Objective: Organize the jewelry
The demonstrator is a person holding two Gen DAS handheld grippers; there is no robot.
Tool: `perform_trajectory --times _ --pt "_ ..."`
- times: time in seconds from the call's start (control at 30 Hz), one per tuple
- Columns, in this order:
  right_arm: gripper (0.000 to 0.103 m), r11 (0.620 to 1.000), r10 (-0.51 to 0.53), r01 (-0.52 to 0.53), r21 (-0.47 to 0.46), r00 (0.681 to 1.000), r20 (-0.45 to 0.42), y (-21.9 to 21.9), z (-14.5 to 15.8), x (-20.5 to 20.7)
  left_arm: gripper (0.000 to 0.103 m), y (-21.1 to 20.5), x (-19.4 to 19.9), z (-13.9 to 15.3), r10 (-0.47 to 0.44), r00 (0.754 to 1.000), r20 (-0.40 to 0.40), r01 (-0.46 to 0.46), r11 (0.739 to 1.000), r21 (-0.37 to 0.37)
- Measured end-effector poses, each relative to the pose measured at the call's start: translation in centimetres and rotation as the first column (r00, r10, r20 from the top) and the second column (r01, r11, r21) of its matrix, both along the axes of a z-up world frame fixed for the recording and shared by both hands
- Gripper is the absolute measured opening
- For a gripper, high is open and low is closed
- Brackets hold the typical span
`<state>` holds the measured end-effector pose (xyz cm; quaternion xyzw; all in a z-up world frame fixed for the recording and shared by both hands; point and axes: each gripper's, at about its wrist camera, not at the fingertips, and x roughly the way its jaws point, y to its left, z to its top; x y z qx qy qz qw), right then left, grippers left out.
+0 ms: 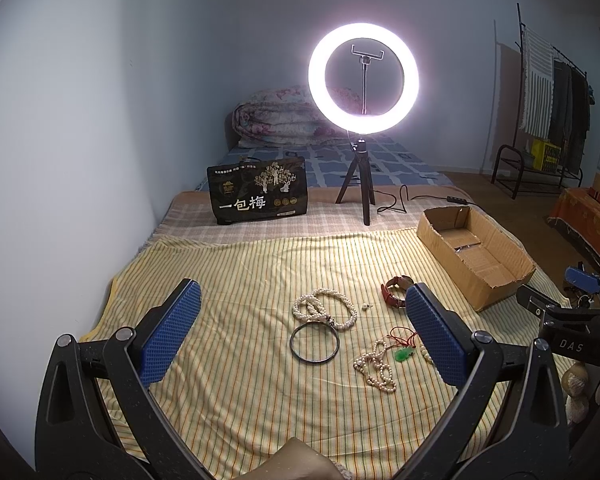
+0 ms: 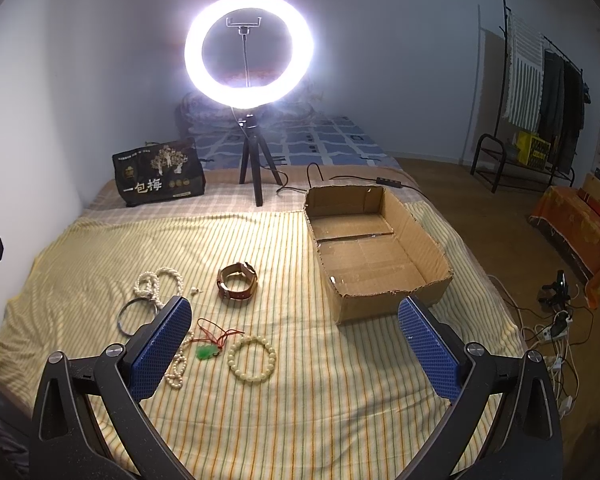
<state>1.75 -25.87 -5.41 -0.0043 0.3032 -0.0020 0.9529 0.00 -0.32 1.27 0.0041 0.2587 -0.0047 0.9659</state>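
Jewelry lies on a striped yellow cloth [image 1: 240, 272]. A pearl necklace [image 1: 325, 309] sits above a dark bangle [image 1: 314, 342]. A smaller pearl strand [image 1: 376, 368], a green pendant on red cord [image 1: 405, 354], a tiny earring [image 1: 366, 306] and a red-brown watch [image 1: 396, 292] lie to the right. The right wrist view shows the watch [image 2: 237, 282], pendant [image 2: 206, 352], a pale bead bracelet [image 2: 252, 358] and an empty cardboard box [image 2: 374, 256]. My left gripper [image 1: 302, 332] is open above the cloth. My right gripper [image 2: 294, 344] is open and empty.
A lit ring light on a tripod [image 1: 363, 80] and a black snack bag [image 1: 258, 194] stand behind the cloth. The box also shows in the left wrist view [image 1: 474, 256]. A wall runs along the left; cables and a power strip [image 2: 554, 330] lie on the floor at right.
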Motion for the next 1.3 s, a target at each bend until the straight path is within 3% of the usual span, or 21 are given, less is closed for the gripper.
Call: perform_trajectory --times 0.53,0.7,0.9,1.1,1.3 --pt "0.103 1.000 0.002 -0.003 -0.012 0.997 -0.080 -0.5 -1.8 1.7 0.103 2.1 2.8 -1.8 0.056 0.996 -0.065 -0.057 0.998 -0.011" --pt "0.103 0.999 0.006 -0.012 -0.041 0.992 -0.126 -0.6 -3.3 2.5 0.103 4.3 4.6 -2.8 0.098 0.988 -0.118 -0.101 0.995 -0.025" --pt "0.103 0.999 0.033 -0.036 -0.010 0.982 -0.188 -1.4 -5.3 3.4 0.103 6.6 6.6 -4.5 0.115 0.975 -0.189 -0.127 0.991 -0.050" --pt "0.102 0.995 0.074 -0.086 -0.043 0.968 -0.241 -1.6 -6.8 4.1 0.089 7.4 8.8 -7.1 0.088 0.949 -0.303 -0.119 0.989 -0.086" --pt "0.102 0.978 0.176 -0.199 -0.055 0.943 -0.282 -0.9 -8.7 4.6 0.089 6.2 9.7 -10.4 -0.044 0.919 -0.391 -0.025 0.985 -0.170"
